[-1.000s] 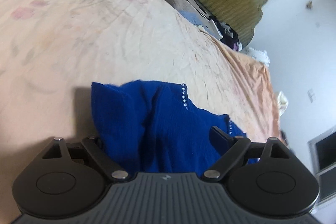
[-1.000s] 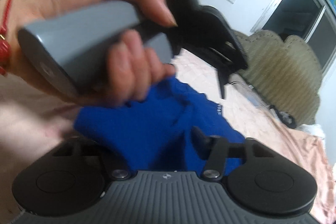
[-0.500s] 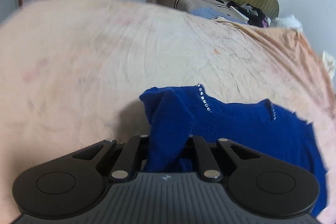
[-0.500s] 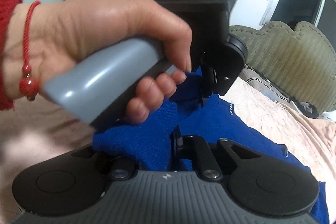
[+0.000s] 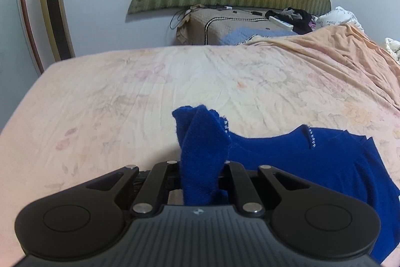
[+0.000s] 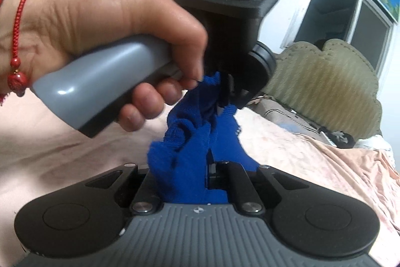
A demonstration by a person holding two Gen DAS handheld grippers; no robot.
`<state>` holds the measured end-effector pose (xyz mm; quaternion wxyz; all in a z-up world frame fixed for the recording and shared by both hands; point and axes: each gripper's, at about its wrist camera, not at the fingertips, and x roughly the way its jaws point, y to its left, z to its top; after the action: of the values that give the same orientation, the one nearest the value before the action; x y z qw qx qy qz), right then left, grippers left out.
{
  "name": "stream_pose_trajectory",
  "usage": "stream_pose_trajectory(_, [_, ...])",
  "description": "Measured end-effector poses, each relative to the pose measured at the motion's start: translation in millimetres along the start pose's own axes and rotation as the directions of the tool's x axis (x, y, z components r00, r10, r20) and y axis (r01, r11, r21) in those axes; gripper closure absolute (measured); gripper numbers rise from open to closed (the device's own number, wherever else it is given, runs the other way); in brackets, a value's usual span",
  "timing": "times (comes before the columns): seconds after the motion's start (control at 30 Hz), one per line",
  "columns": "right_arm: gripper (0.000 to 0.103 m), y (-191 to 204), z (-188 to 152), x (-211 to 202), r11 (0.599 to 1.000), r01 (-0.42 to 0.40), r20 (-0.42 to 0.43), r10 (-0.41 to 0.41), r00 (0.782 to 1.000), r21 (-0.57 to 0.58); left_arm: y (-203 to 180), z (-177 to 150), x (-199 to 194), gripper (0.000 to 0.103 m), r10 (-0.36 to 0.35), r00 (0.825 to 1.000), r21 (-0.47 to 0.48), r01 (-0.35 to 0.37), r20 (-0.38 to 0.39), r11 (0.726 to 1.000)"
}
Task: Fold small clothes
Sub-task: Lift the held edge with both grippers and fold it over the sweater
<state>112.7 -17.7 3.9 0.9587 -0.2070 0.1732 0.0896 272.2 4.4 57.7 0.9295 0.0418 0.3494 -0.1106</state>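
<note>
Left wrist view: the left gripper (image 5: pixel 200 177) is clamped on a bunched corner of the blue knit garment (image 5: pixel 325 162), which stands up from the jaws while the rest trails away to the right over the pink bedsheet (image 5: pixel 125 96). In the right wrist view the right gripper (image 6: pixel 197 179) pinches another bunch; the cloth runs from it up to the left gripper held by the left hand (image 6: pixel 105 36).

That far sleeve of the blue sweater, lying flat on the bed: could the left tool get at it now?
Probably not yet. The left tool is shut on a bunched fold of the sweater. Nothing lies between it and the sleeve, but it would need to let go first.
</note>
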Motion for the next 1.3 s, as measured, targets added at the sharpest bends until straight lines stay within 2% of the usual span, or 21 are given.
stream_pose_trajectory(0.27, [0.092, -29, -17, -24, 0.998, 0.063, 0.026, -0.064, 0.998, 0.016, -46, 12, -14, 0.093, 0.026, 0.999, 0.073, -0.028, 0.031, 0.997])
stream_pose_trajectory(0.47, [0.092, -54, -33, -45, 0.991, 0.127, 0.035, -0.128, 0.991, 0.035, -86, 21, -21, 0.093, 0.008, 0.998, 0.112, -0.015, 0.064, 0.994])
stream_pose_trajectory(0.97, [0.094, -117, -81, -64, 0.963, 0.23, -0.038, -0.226, 0.973, 0.139, -189, 22, 1, 0.093, -0.034, 0.997, 0.229, 0.019, 0.064, 0.973])
stream_pose_trajectory(1.3, [0.094, -150, -112, -65, 0.942, 0.256, -0.104, -0.239, 0.966, 0.217, -241, 14, 26, 0.093, -0.063, 0.998, 0.28, 0.053, 0.025, 0.958])
